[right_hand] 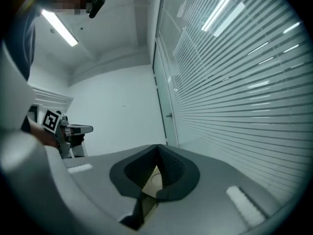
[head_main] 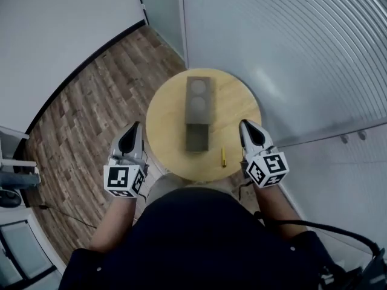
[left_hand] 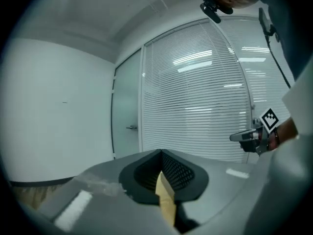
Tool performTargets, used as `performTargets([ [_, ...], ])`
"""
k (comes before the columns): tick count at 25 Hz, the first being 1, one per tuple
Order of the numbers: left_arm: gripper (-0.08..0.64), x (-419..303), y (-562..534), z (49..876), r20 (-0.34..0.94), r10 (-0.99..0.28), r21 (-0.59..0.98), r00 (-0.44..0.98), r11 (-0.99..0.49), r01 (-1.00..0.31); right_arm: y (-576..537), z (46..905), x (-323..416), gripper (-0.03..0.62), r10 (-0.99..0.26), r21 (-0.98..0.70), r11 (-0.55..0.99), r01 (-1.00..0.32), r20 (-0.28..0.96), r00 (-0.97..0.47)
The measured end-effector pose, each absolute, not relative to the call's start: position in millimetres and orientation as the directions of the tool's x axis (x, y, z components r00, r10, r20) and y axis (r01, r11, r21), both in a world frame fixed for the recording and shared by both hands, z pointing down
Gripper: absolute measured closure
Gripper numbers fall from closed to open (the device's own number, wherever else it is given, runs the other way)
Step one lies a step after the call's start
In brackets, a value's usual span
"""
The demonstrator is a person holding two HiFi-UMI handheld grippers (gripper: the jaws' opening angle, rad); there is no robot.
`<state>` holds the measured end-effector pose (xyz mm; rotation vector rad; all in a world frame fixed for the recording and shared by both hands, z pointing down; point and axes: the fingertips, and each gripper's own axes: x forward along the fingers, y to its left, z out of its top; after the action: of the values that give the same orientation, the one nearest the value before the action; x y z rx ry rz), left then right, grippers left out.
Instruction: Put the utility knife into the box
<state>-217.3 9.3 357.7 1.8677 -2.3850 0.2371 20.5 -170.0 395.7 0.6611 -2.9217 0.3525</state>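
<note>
A small yellow utility knife point(head_main: 223, 156) lies on the round wooden table point(head_main: 166, 119), just right of the near end of a long grey box point(head_main: 198, 110). The box has two round recesses in its far half. My left gripper point(head_main: 136, 125) hovers at the table's left edge, jaws shut and empty; its own view point(left_hand: 160, 152) looks level across the room. My right gripper point(head_main: 243, 124) is at the table's right edge, a little right of the knife and apart from it, jaws shut on nothing point(right_hand: 157, 146). Neither gripper view shows the knife or the box.
The table stands close to a wall of white blinds point(head_main: 290, 53) on the right, with a glass door point(head_main: 160, 11) behind it. Wood floor point(head_main: 91, 101) spreads to the left, with a cable point(head_main: 60, 213) and grey furniture point(head_main: 12, 180) at the left edge.
</note>
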Motion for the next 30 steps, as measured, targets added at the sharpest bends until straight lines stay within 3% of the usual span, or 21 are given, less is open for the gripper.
performTargets([
  [9, 0.557, -226, -42, 357, 0.157, -0.987, -0.067, 0.034, -0.045, -0.997, -149, 398, 54, 0.586, -0.645, -0.179, 0.709, -0.682, 0.224, -0.730],
  [16, 0.557, -225, -58, 383, 0.202, -0.943, 0.012, 0.264, -0.267, -0.964, -101, 406, 72, 0.586, -0.785, -0.142, 0.530, -0.836, 0.291, -0.547],
  [21, 0.557, -225, -74, 395, 0.164, -0.934, -0.007, 0.317, -0.322, -0.947, -74, 424, 68, 0.586, -0.805, -0.100, 0.489, -0.867, 0.331, -0.492],
  [30, 0.557, -190, -72, 425, 0.222, -0.901, 0.038, 0.373, -0.374, -0.927, -53, 487, 84, 0.585, -0.769, -0.161, 0.450, -0.878, 0.429, -0.473],
])
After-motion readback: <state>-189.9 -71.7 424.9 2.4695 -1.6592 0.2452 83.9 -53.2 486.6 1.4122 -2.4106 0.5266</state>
